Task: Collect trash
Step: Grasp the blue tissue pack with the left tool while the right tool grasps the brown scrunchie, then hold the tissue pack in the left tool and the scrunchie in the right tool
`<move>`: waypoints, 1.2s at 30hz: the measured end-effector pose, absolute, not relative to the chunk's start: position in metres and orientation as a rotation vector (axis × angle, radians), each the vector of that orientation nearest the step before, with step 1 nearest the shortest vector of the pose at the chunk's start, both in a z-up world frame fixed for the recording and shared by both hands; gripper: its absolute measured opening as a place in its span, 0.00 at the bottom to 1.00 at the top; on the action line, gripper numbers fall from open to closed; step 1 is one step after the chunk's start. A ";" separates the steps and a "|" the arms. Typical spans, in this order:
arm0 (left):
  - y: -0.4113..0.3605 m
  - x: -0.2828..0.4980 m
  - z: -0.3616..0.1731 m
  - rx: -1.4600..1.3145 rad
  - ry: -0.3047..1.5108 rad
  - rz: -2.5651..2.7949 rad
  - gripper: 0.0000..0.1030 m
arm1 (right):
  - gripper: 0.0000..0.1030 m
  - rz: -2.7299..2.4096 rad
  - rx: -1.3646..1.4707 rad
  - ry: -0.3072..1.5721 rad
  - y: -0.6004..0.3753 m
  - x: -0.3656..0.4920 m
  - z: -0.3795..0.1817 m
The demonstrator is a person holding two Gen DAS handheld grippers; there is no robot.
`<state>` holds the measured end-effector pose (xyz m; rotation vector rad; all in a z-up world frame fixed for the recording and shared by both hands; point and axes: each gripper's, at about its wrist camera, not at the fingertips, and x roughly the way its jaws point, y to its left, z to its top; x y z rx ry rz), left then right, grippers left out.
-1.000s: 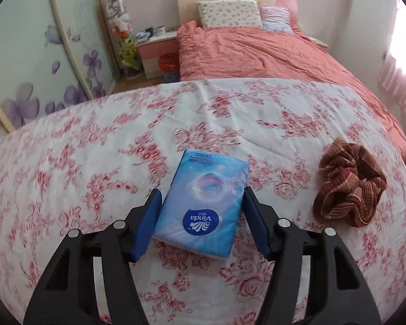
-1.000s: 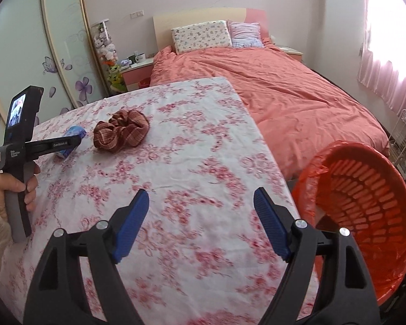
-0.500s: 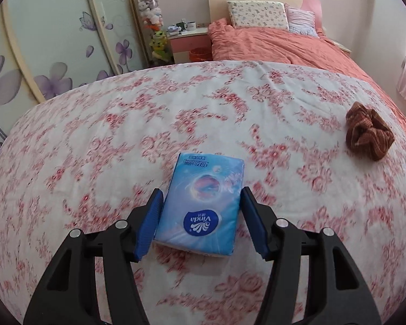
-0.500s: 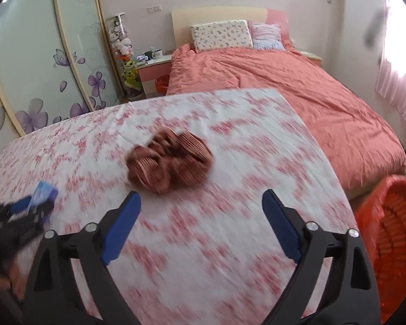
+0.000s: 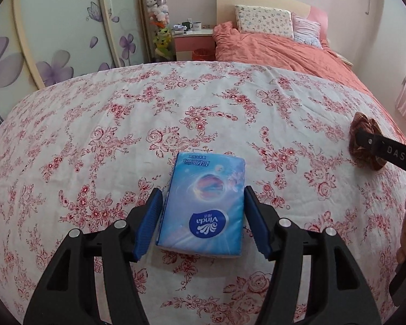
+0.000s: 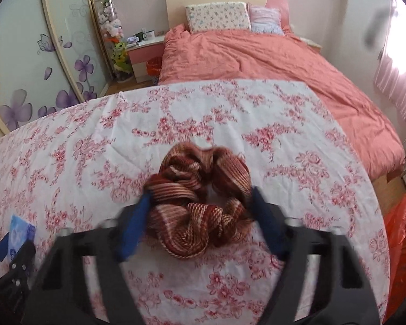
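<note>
A brown striped scrunchie (image 6: 200, 200) is lying bunched on the flowered cloth (image 6: 297, 140) that is covering the table. The right gripper (image 6: 200, 216) is straddling it, and its jaws are closing, the blue pads (image 6: 265, 216) blurred and just reaching the fabric on both sides. To the left, a blue tissue pack (image 5: 203, 205) is resting flat on the same cloth, well apart from the scrunchie. The left gripper (image 5: 201, 219) is sitting around the pack with its jaws parted; a thin gap is showing between each pad and the pack's edges, so it is not clamping it. An orange basket (image 6: 403, 243) is standing off the table's right edge. Behind the table, a bed (image 6: 257, 54) with a salmon cover is filling the room's far side.
</note>
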<state>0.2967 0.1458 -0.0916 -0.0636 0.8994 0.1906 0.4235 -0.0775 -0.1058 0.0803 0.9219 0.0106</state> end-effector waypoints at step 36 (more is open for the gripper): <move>0.113 0.255 -0.095 -0.025 0.894 0.094 0.54 | 0.55 0.023 0.032 0.911 -0.119 0.295 -0.112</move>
